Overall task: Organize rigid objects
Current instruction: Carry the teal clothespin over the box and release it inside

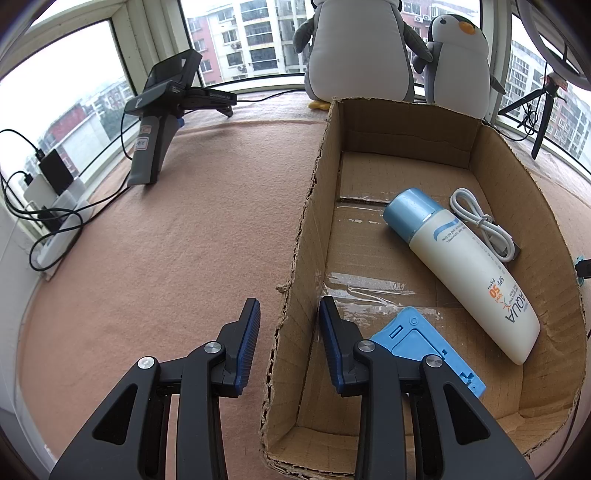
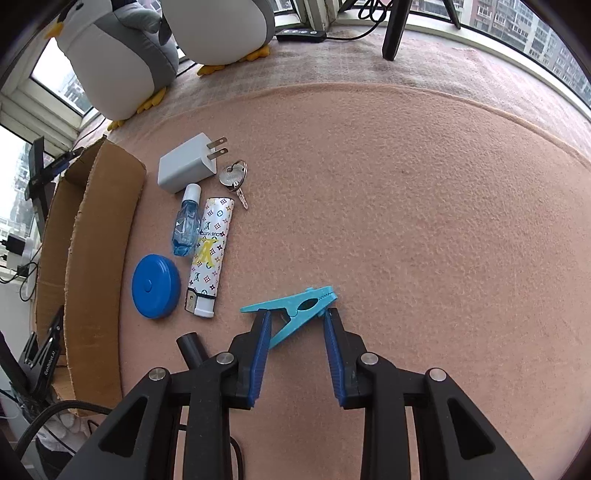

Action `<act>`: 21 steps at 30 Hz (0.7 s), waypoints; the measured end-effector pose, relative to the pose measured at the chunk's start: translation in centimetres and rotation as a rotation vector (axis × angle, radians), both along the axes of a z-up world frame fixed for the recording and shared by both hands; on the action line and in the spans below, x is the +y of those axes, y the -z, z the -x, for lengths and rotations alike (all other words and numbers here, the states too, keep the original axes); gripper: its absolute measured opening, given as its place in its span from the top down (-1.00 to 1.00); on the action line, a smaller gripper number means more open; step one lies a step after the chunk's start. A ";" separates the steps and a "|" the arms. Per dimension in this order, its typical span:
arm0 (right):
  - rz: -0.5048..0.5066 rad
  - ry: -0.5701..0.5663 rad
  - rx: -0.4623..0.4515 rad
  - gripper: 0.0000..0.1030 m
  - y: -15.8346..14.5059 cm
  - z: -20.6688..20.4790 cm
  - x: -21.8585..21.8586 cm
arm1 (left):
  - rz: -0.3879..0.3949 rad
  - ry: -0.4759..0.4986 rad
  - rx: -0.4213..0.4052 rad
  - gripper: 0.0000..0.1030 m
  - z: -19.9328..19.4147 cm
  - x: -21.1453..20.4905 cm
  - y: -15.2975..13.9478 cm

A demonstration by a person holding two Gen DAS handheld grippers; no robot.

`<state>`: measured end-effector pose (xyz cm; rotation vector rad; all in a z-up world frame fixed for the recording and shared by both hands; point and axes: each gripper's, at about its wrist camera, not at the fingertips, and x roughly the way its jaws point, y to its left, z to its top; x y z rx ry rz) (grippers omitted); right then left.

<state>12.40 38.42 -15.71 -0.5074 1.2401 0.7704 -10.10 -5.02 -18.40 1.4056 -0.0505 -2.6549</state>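
Observation:
A cardboard box (image 1: 369, 122) holds a white sunscreen bottle (image 1: 469, 273) with a blue cap, a coiled white cable (image 1: 480, 221) and a flat blue case (image 1: 428, 350). My left gripper (image 1: 290, 310) is open and straddles the box's left wall with nothing held. In the right wrist view my right gripper (image 2: 297, 317) is open around a turquoise clothes peg (image 2: 295, 310) lying on the pink cloth. To its left lie a patterned lighter (image 2: 210, 254), a blue round tape measure (image 2: 155, 286), a small blue bottle (image 2: 186, 221), a white charger plug (image 2: 188, 162) and a key (image 2: 234, 181), beside the box (image 2: 96, 236).
Two plush penguins (image 1: 458, 55) stand behind the box by the window. A black handheld device on a stand (image 1: 162, 103) sits at the far left, with chargers and cables (image 1: 55, 206) along the left edge. A tripod leg (image 2: 395, 29) stands at the far side.

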 end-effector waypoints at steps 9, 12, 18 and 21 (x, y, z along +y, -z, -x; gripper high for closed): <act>-0.053 0.000 -0.005 0.91 -1.6 0.3 0.2 | 0.000 0.000 0.000 0.40 0.0 0.0 0.0; -0.056 -0.024 -0.035 0.91 -2.4 0.9 0.7 | 0.001 -0.001 0.001 0.40 0.0 0.0 0.0; -0.015 -0.030 -0.065 0.92 -1.1 0.7 1.5 | -0.003 0.001 0.002 0.40 -0.1 -0.2 -0.1; -0.026 -0.031 -0.066 0.92 -1.3 0.8 1.6 | -0.003 0.001 0.003 0.40 -0.1 -0.2 -0.1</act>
